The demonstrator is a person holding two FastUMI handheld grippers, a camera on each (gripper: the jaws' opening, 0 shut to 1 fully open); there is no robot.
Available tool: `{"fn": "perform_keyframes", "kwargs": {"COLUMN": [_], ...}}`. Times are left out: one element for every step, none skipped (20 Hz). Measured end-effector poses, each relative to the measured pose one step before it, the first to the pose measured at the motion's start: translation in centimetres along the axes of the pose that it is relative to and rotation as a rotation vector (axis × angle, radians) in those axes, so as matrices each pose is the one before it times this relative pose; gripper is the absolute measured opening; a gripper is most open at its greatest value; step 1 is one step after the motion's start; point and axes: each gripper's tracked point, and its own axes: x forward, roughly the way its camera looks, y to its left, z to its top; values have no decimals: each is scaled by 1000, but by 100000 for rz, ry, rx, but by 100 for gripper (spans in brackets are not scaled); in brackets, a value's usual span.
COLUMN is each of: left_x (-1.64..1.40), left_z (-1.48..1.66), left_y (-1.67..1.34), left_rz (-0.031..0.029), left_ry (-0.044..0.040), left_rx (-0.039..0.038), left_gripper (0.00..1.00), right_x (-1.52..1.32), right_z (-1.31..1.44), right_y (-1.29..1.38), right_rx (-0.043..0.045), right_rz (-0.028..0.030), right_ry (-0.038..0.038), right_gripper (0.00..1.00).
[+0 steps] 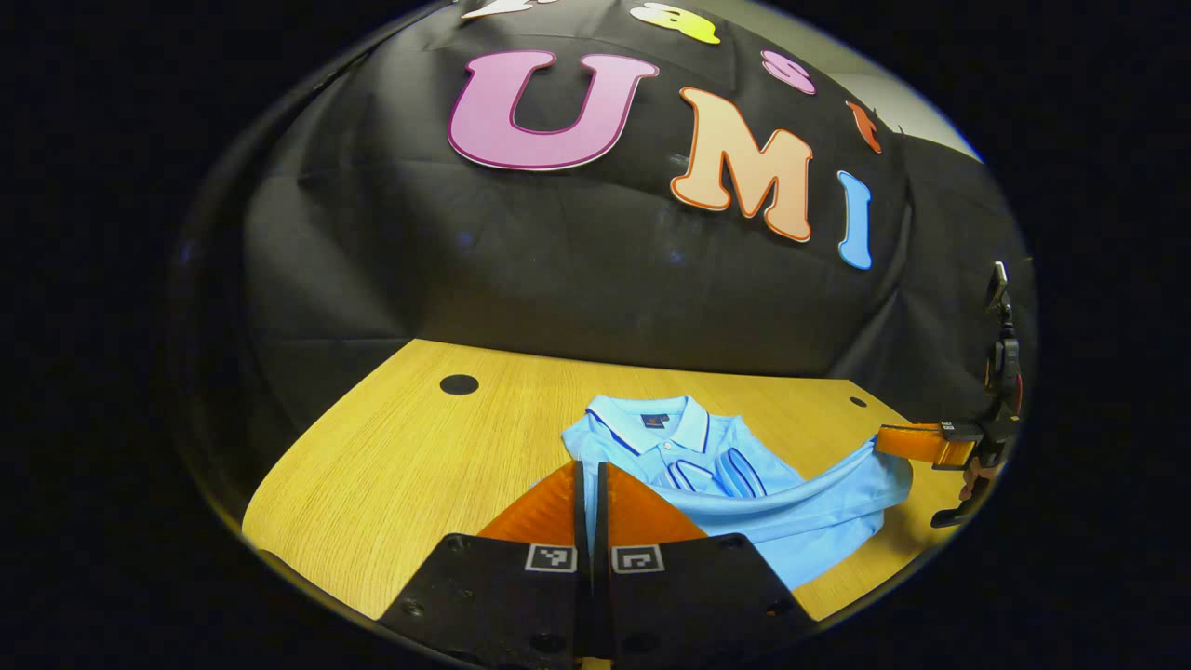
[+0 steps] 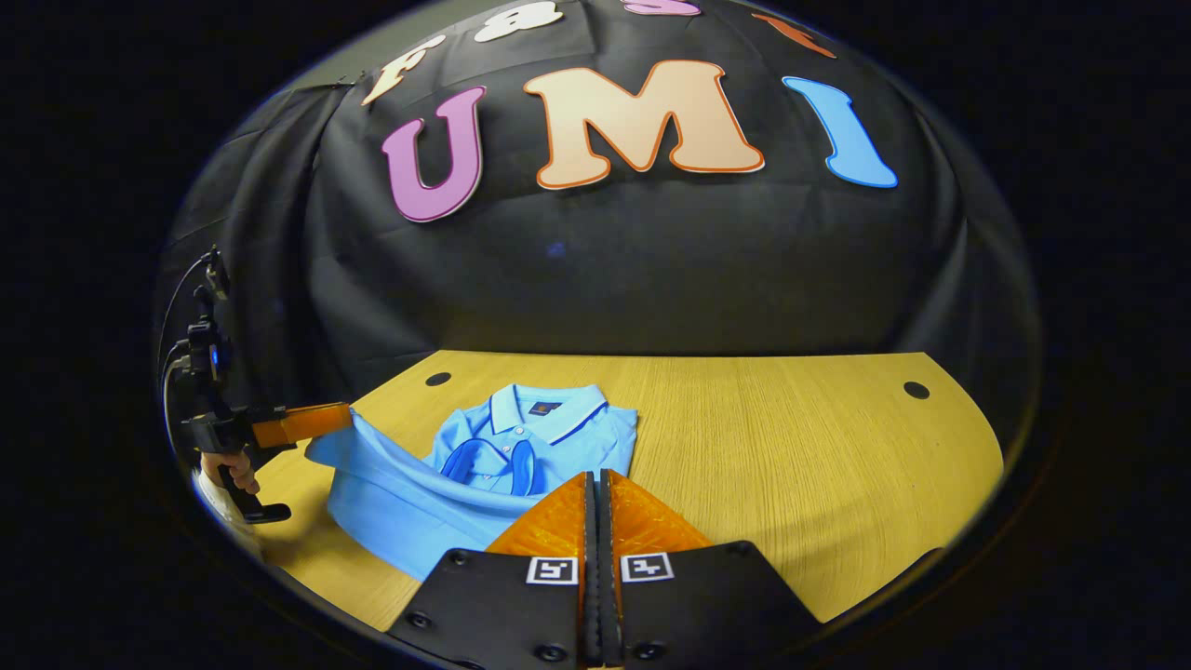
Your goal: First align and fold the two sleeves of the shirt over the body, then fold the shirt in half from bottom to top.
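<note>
A light blue polo shirt [image 1: 819, 530] lies on the wooden table [image 1: 400, 465], collar [image 1: 651, 423] at the far end. Both sleeves, with their dark-trimmed cuffs [image 1: 716, 470], lie folded over the chest. My left gripper [image 1: 589, 475] is shut on one corner of the bottom hem. The right gripper [image 1: 884, 440] holds the other corner, and the hem is raised off the table and stretched between them. In the right gripper view, my right gripper [image 2: 595, 484] is shut on the hem of the shirt [image 2: 400, 502] near the collar [image 2: 544, 405]. The left gripper [image 2: 342, 417] pinches the far corner.
A hand [image 2: 233, 470] grips the left gripper's handle at the table's left edge. The table [image 2: 791, 447] has round dark holes [image 2: 916, 389] [image 1: 459, 383] near its back corners. Black cloth hangs right behind the table.
</note>
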Motion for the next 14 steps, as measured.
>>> {"fn": "perform_keyframes", "kwargs": {"left_x": [903,944,1031,1064,995,816,803,817,566,293,290,199,79,-264], "left_z": [293,351,206,-68,-198,-342,-395,-527,-460,-484,-328,-255,-69,159], "left_y": [250,213,289,285,74,75,256,238,264,213,120,121,120,313], "left_rz": [1210,1061,1520,1239,765,611,1074,867,1013,807,635,964,385,1259], "left_ry": [-106,-188,-57,353,978,1190,1122,1389,997,564,296,416,244,-276], "left_rx": [86,487,258,294,-204,-210,360,1138,1264,592,-129,80,245,774], "left_gripper": [0,0,0,0,0,0,0,0,0,0,0,0,2,5], "right_x": [1001,956,1019,899,904,830,679,584,390,317,96,91,89,132], "right_z": [456,312,393,453,231,20,-202,-624,-524,-563,-374,-204,34,53], "right_y": [-401,-528,-563,-585,-516,-340,-286,-161,-36,51,71,153,162,-86], "right_rx": [896,824,730,738,1432,1586,979,418,94,-111,94,782,272,-76], "right_rz": [-1251,-1704,-1911,-1566,-1507,-651,-589,-249,167,301,221,641,534,-248], "right_ry": [289,219,69,-355,-324,434,1181,959,1023,875,591,502,-324,-338], "right_gripper": [3,0,3,2,2,3,2,2,3,3,3,2,2,3]}}
